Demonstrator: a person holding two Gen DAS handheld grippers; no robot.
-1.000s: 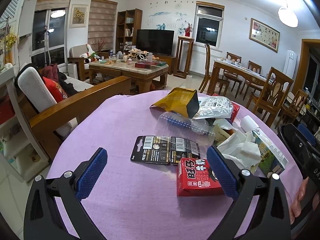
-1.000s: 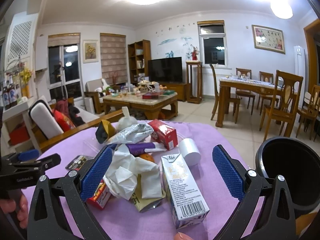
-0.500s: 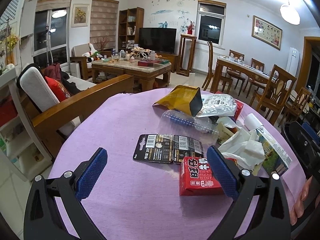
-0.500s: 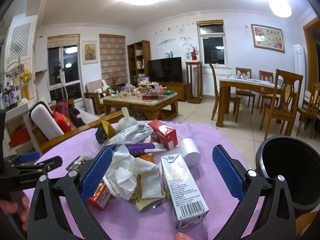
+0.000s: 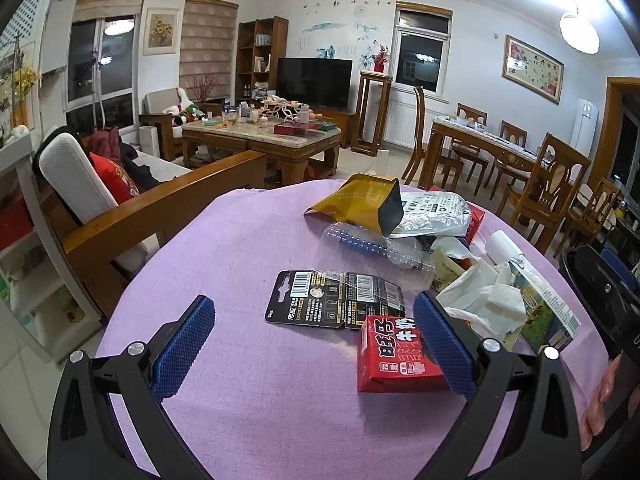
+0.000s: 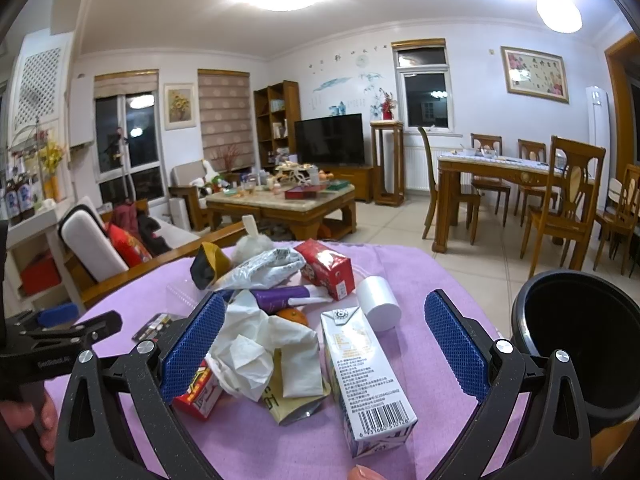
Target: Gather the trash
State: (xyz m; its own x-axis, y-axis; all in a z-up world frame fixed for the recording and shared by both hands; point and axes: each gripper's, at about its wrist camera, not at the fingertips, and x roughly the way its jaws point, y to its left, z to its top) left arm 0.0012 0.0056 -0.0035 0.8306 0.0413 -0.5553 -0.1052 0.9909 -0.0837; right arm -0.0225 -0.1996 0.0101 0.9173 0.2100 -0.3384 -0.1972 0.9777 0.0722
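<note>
A pile of trash lies on a round table with a purple cloth [image 5: 240,264]. My left gripper [image 5: 312,344] is open and empty above the cloth, with a black battery card [image 5: 336,300] ahead and a red carton [image 5: 400,356] by its right finger. My right gripper [image 6: 324,348] is open and empty, with crumpled white tissue [image 6: 256,344] and a white milk carton [image 6: 364,376] between its fingers. Further back lie a red box [image 6: 328,268], a purple tube [image 6: 288,296], a silver bag [image 6: 264,268] and a white roll [image 6: 378,302].
A black trash bin [image 6: 580,340] stands at the table's right edge and also shows in the left wrist view [image 5: 600,300]. A wooden sofa arm [image 5: 160,208] runs along the table's far left. Dining chairs [image 6: 560,208] stand beyond on the right.
The left gripper has risen or tilted slightly, so the trash sits a little lower in its view. The right gripper has barely moved. Both stay open.
</note>
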